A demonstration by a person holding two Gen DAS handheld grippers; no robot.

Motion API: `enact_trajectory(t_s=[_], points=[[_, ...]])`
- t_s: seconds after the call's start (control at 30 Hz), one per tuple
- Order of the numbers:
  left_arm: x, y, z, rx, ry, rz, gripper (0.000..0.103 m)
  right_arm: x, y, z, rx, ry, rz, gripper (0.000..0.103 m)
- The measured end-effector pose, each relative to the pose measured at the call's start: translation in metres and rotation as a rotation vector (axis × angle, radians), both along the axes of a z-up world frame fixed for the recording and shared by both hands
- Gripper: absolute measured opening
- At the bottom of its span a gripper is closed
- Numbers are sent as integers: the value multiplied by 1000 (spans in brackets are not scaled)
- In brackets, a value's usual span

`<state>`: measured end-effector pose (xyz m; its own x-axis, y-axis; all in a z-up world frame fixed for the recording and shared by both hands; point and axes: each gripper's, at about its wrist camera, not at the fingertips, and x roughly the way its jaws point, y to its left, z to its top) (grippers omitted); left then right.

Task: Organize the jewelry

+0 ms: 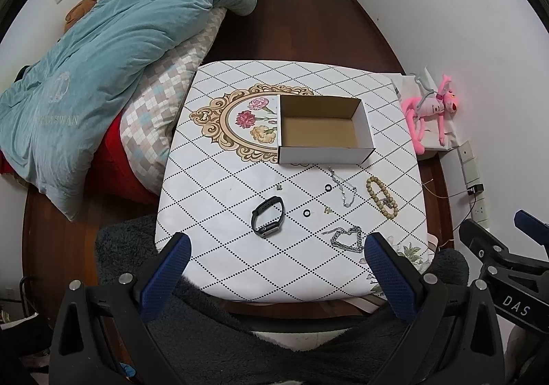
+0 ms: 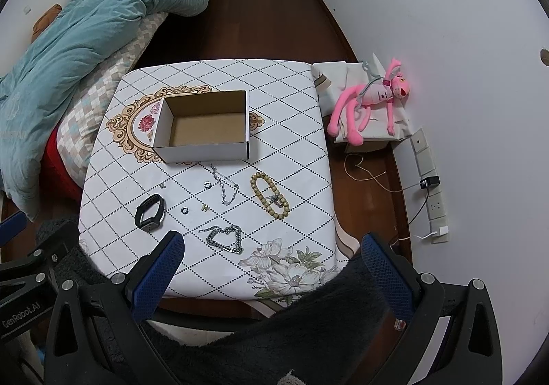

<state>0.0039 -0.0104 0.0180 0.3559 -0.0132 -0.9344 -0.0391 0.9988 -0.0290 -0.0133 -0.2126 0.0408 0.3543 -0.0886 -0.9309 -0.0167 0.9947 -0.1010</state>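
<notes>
An open empty cardboard box (image 1: pixel 322 145) (image 2: pixel 202 146) stands on the white patterned table (image 1: pixel 219 213) (image 2: pixel 295 179). In front of it lie a black watch (image 1: pixel 268 221) (image 2: pixel 150 212), a thin silver chain (image 1: pixel 344 189) (image 2: pixel 224 188), a beaded bracelet (image 1: pixel 381 196) (image 2: pixel 270 196), a thick silver chain (image 1: pixel 347 239) (image 2: pixel 224 239), two small black rings (image 1: pixel 328 187) (image 1: pixel 306 213) and small earrings (image 1: pixel 327 210). My left gripper (image 1: pixel 278 268) is open and empty, above the table's near edge. My right gripper (image 2: pixel 271 265) is open and empty, also at the near edge.
A bed with a teal quilt (image 1: pixel 113 52) lies left of the table. A pink plush toy (image 2: pixel 370 104) sits on a box at the right by the wall. Wall sockets and cables (image 2: pixel 429 186) run along the right wall. Dark fuzzy fabric (image 2: pixel 291 333) is under both grippers.
</notes>
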Motion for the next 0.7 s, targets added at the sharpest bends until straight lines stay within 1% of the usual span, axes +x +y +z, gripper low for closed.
enact_trajectory(t_s=[0.7], points=[[-1,-3,5,-4,-12,-2,103,0,-2,6,0,-8,0,103]])
